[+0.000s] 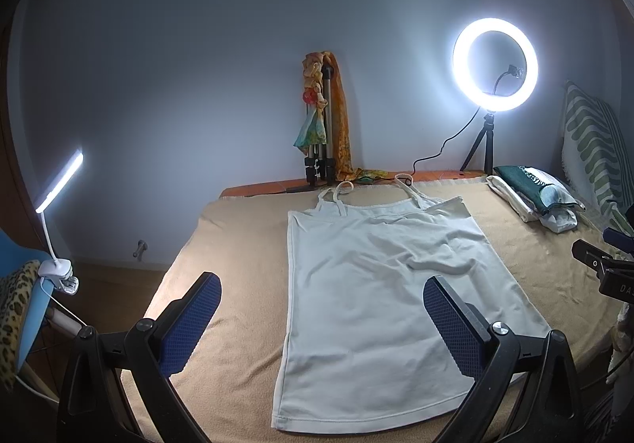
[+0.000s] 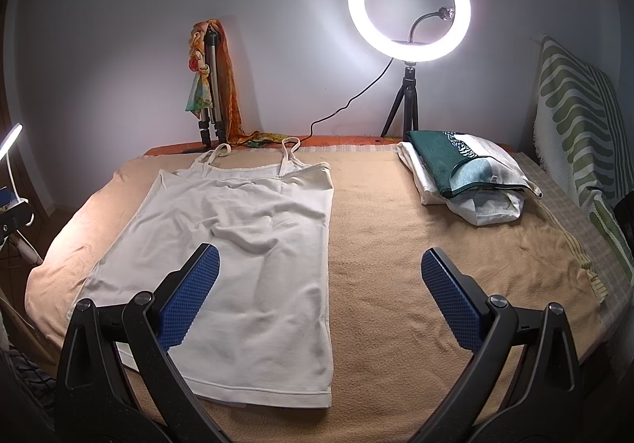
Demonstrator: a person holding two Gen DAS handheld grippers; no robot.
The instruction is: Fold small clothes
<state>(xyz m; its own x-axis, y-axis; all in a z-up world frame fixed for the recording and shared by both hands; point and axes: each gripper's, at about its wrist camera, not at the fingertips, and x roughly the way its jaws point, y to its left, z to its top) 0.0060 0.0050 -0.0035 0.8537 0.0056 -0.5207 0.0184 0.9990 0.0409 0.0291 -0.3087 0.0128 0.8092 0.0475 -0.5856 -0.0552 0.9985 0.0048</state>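
Observation:
A white strappy top lies flat and unfolded on the tan blanket, straps toward the wall, hem toward me. My left gripper hovers open above the top's near left part, nothing between its blue pads. In the right wrist view the same top lies to the left, and my right gripper hangs open over its right edge and the bare blanket. The right gripper's body shows at the right edge of the left wrist view.
A pile of folded cloth sits at the back right of the blanket. A lit ring light on a tripod and a folded tripod with scarves stand by the wall. A clip lamp is at the left; a patterned cushion leans at the right.

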